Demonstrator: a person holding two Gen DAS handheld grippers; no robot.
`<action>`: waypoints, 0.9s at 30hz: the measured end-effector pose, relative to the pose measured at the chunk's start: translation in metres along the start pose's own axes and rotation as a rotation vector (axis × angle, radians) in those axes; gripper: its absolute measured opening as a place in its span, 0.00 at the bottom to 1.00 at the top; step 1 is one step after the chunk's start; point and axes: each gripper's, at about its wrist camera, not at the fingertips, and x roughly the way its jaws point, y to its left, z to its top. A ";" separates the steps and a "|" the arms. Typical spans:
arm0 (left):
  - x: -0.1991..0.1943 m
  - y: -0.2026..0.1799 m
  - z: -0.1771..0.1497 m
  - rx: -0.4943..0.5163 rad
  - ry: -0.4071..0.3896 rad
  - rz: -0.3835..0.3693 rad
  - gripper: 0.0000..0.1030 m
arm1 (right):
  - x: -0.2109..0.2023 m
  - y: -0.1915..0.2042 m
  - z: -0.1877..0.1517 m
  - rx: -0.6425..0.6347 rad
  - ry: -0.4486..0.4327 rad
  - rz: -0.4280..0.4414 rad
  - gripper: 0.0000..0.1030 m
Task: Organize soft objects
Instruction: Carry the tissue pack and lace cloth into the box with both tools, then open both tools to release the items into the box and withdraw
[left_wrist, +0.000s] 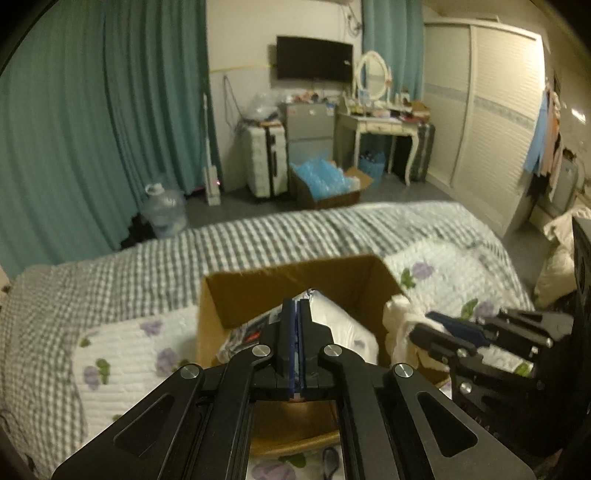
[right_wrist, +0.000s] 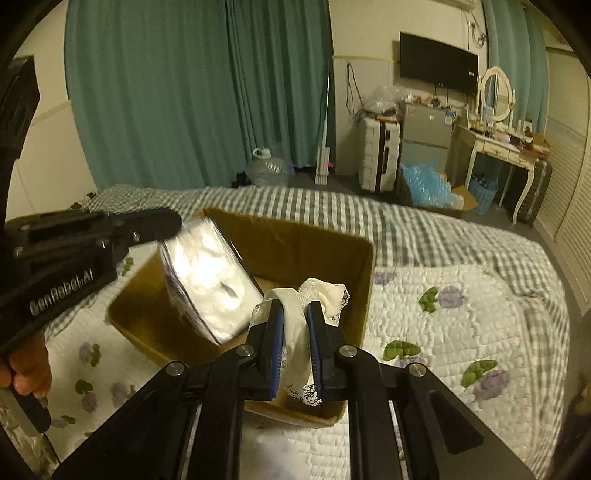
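Cardboard box (right_wrist: 325, 236) sits open on the bed (right_wrist: 461, 236), directly ahead of and below both tools. Left gripper (left_wrist: 296, 306) has its jaws pinched nearly together on the edge of a white plastic-wrapped pack (right_wrist: 210, 280); the pack hangs tilted over the box's left half, long axis running away from the tool, lower corner inside the box mouth. Right gripper (right_wrist: 295, 325) is clamped on a cream lace cloth (right_wrist: 325, 291), which bunches above the fingertips and trails between the pads, held over the box's near right corner.

Judgement: both items are already above the box, so the coming move turns on lowering, not reaching. The cloth is the nearer to the box wall and may catch on the rim.

Right wrist view shows the pack's full face, its tilt, and a hand (right_wrist: 26, 365) on the left tool's handle. Left wrist view hides most of the pack behind its own fingers, but shows the cloth draped against the box's right wall and the right gripper beside it.
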 end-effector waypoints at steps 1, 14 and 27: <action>0.008 0.000 -0.004 0.005 0.012 -0.009 0.04 | 0.006 -0.001 -0.001 0.003 0.006 0.002 0.12; 0.019 0.009 -0.017 -0.055 0.035 0.028 0.06 | 0.010 -0.004 -0.001 0.019 0.000 -0.038 0.43; -0.106 0.024 -0.015 -0.091 -0.182 0.099 0.20 | -0.121 0.022 0.001 -0.004 -0.180 -0.108 0.76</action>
